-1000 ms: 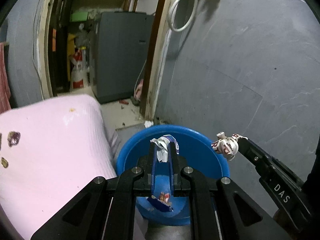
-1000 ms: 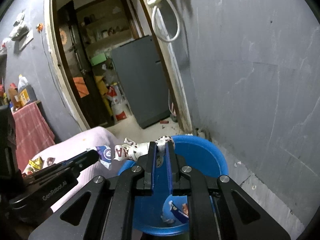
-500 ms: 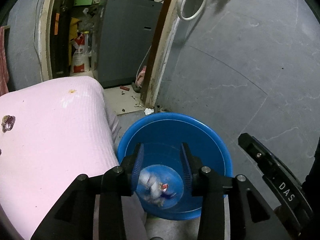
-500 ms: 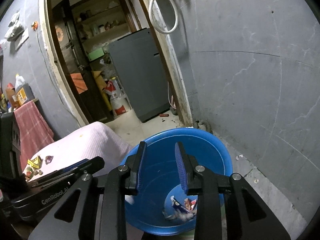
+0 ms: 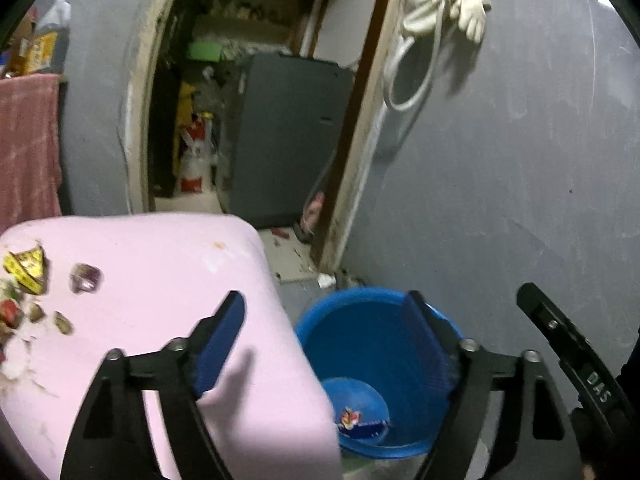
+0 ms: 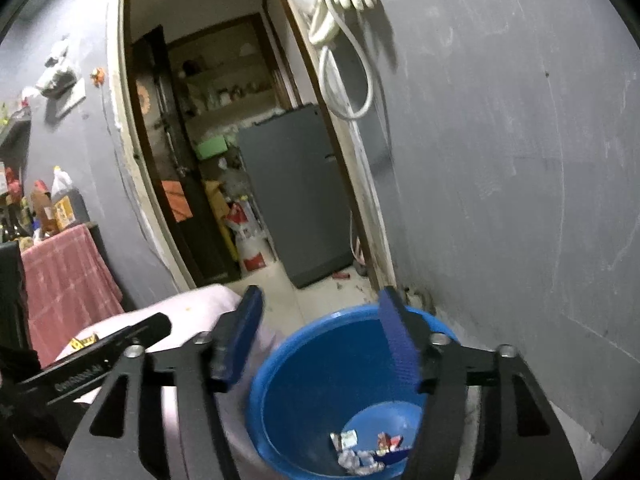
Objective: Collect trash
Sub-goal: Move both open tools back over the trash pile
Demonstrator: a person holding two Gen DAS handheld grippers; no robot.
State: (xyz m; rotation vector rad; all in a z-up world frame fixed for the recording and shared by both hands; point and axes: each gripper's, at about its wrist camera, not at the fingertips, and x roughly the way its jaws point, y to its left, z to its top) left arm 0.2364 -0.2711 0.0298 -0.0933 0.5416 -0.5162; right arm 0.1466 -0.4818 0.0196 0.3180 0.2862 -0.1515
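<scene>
Above the blue bucket [image 5: 384,364], both claws spread wide and holding nothing: left claw [image 5: 324,340] straddling the bucket rim and the edge of the pink surface [image 5: 160,280], right claw [image 6: 320,336] over the bucket mouth. 1 second ago, each pinched shut on a crumpled wrapper above the bucket; half a second ago, already parted. Now 2 loads down among the wrappers at the bucket bottom [image 6: 364,448], red and silver scraps against blue. Likely meaning: this drop complete, both claws free for another trip.

Left of the bucket, touching or overhanging its rim, the pink surface, soft-looking, perhaps a cushion or covered worktop. At its far left edge, more trash left to fetch [image 5: 28,292]: a yellow wrapper, brown scraps, white crumbs. Behind the bucket, a grey wall [image 5: 520,160] with a coiled white hose and glove [image 5: 440,12] hung above. Beyond, an open doorway [image 6: 208,160] with a grey fridge [image 6: 296,196] and cluttered shelves.
</scene>
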